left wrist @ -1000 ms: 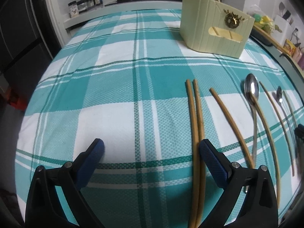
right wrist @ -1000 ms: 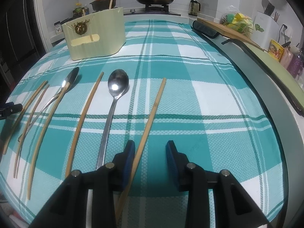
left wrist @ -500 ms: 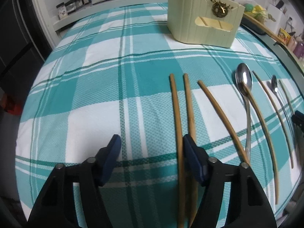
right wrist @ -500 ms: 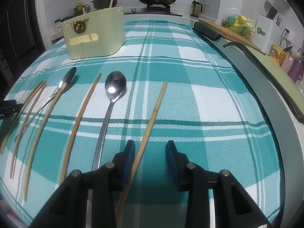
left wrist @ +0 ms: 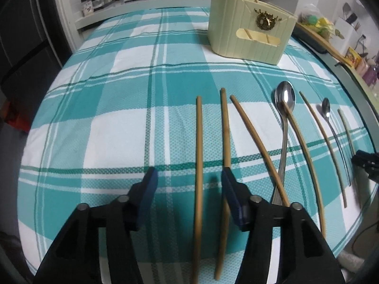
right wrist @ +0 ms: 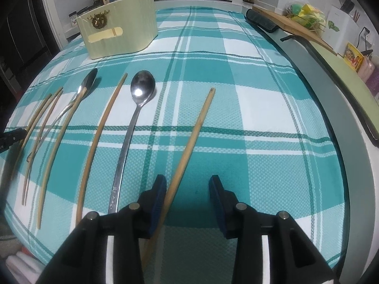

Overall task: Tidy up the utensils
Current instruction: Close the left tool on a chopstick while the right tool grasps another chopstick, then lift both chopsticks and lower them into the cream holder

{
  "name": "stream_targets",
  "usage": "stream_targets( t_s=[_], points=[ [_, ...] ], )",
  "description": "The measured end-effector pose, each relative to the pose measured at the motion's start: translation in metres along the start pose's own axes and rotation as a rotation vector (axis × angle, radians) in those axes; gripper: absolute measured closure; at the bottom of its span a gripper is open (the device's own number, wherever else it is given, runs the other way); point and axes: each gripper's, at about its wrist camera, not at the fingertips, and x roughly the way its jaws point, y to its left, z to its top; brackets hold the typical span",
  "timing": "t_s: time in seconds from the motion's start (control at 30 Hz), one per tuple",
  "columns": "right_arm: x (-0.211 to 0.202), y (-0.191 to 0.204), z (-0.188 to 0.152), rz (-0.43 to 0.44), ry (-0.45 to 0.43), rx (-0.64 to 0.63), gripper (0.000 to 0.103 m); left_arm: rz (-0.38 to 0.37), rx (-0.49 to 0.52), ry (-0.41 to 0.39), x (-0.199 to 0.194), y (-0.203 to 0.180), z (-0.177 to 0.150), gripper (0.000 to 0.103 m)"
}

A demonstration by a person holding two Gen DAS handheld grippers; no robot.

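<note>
— So, how does the left gripper (left wrist: 188, 187) stand?

— Its jaws are partly apart and opening; two chopsticks (left wrist: 198, 165) run up between the blue pads, one down the middle of the gap, the other hard against the right pad (left wrist: 233, 197); whether that pad presses it I cannot tell; the left pad touches nothing.

— And the right gripper (right wrist: 187, 195)?

— Narrower, and its jaws are opening too; a single chopstick (right wrist: 193, 139) slants from the lower middle of the frame up to the right, passing just beside the left pad (right wrist: 158, 201); the right pad stands well clear of it.

— Where are the other utensils?

— Laid in a row on the teal checked cloth (right wrist: 260, 118); in the right view a large spoon (right wrist: 137, 118) lies just left of the gripper, then a chopstick, then a second spoon (right wrist: 80, 92) with a chopstick across it, then more sticks at the left edge.

— And the holder?

— A cream utensil box (left wrist: 251, 34) stands upright at the upper right of the left view, well apart from the row; sticks poke from its top.
</note>
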Motion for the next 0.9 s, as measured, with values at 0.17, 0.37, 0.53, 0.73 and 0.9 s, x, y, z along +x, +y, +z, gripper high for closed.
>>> stream_targets(
  t_s=[0.17,0.37,0.53,0.73,0.9],
  points=[
    [0.008,-0.011,0.017,0.066,0.064,0.008,0.063,0.014,0.097,0.059,0.021,0.000,0.023,0.042],
    [0.027,-0.007,0.050,0.050,0.092,-0.027,0.062,0.005,0.226,0.112,0.046,-0.022,0.043,0.041],
    [0.048,-0.003,0.087,-0.001,0.066,-0.043,0.075,-0.041,0.194,0.156,0.058,-0.020,0.068,0.061],
    [0.057,-0.023,0.118,0.065,0.032,0.057,0.096,-0.038,0.130,0.098,0.050,-0.012,0.072,0.098],
    [0.010,-0.026,0.123,0.161,-0.098,0.102,0.096,-0.069,0.011,-0.068,-0.012,0.012,0.083,0.098]
  ],
)
